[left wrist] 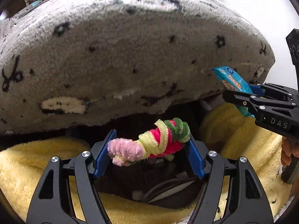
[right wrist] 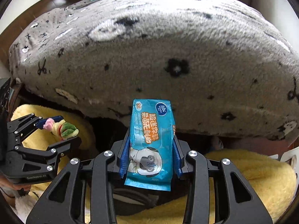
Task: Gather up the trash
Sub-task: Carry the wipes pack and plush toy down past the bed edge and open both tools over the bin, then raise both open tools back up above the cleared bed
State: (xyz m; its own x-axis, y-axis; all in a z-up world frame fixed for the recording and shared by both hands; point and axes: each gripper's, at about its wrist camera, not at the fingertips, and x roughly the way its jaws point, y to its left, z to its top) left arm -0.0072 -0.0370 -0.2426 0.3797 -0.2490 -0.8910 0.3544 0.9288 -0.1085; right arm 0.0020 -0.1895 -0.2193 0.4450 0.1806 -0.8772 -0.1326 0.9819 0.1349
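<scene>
My left gripper is shut on a twisted bundle of pink, yellow, red and green pipe cleaners, held crosswise between its blue pads. It also shows at the left of the right wrist view. My right gripper is shut on a blue wet-wipe packet with orange print, standing upright between the pads. In the left wrist view that packet shows at the right, in the right gripper. Both grippers hover side by side above a dark gap below the bed edge.
A bed with a grey fleece blanket printed with black marks fills the upper view in both cameras. A fluffy yellow fabric lies below, around a dark opening. A white wall is at the far right.
</scene>
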